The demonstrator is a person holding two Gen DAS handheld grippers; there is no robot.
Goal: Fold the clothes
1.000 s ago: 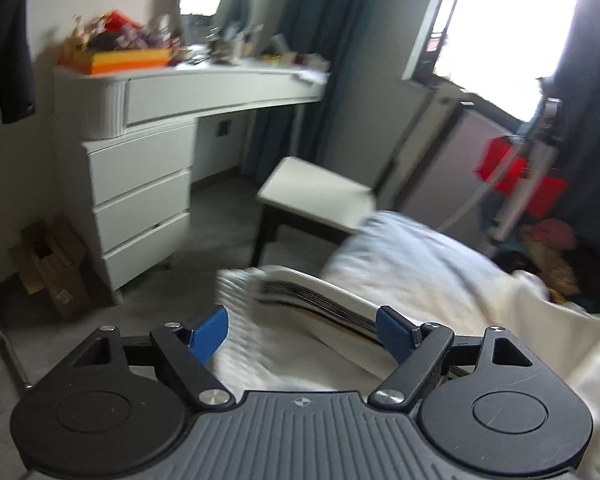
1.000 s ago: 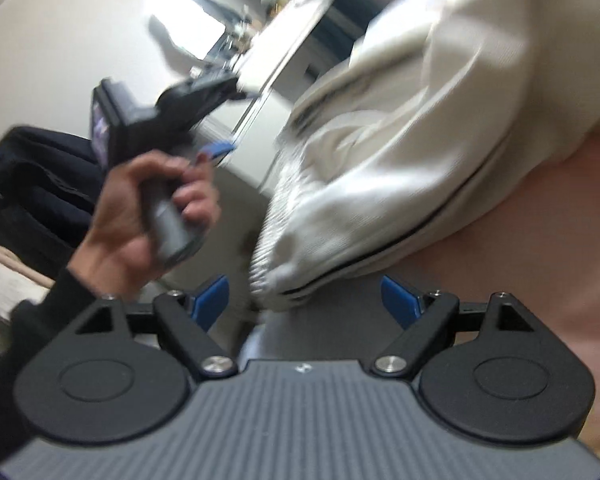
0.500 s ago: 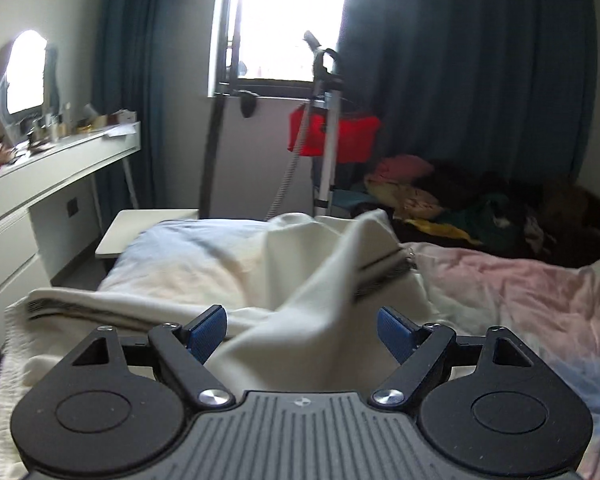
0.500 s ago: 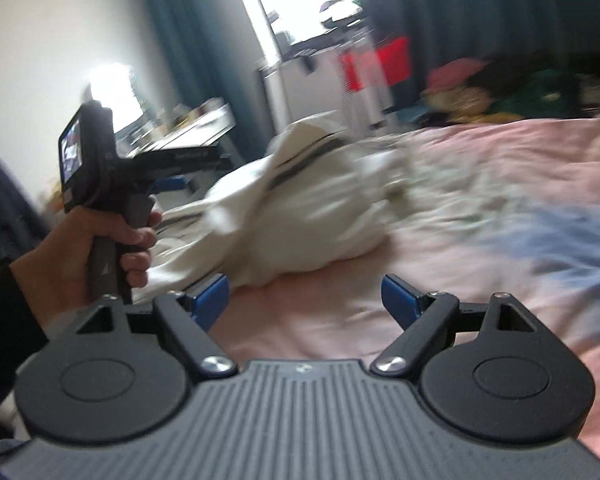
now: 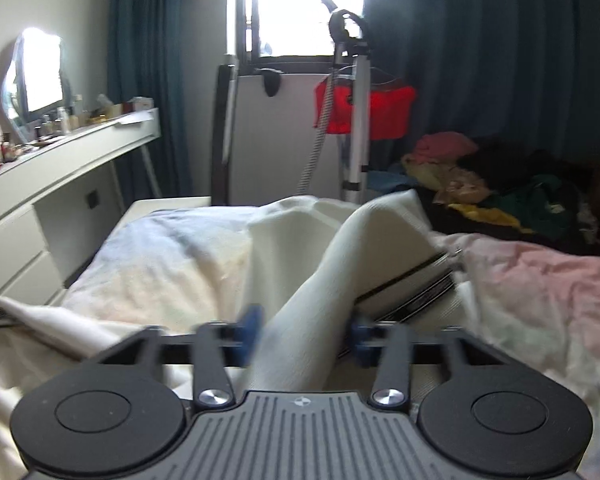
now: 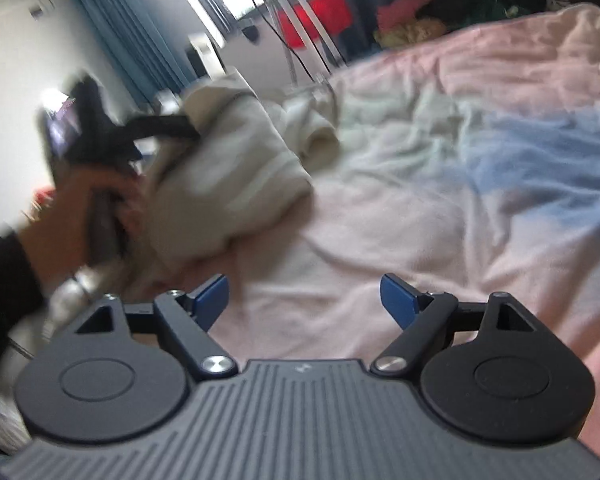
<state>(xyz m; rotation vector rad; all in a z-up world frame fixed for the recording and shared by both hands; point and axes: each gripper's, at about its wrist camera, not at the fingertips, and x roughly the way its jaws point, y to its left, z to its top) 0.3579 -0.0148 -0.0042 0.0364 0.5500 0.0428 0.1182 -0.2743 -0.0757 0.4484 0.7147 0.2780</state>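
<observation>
Left gripper (image 5: 305, 334) fingers closing on a cream garment (image 5: 340, 264) fold; right gripper (image 6: 305, 300) fingers wide, empty, above the bedspread (image 6: 440, 208)

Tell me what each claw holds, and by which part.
Left claw, jaws closing on a raised fold of the cream knitted garment. Right claw holds nothing.

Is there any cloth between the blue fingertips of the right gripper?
No, the right gripper has its jaws wide apart over bare pink bedsheet, and the cream knitted garment lies farther off to its left.
</observation>
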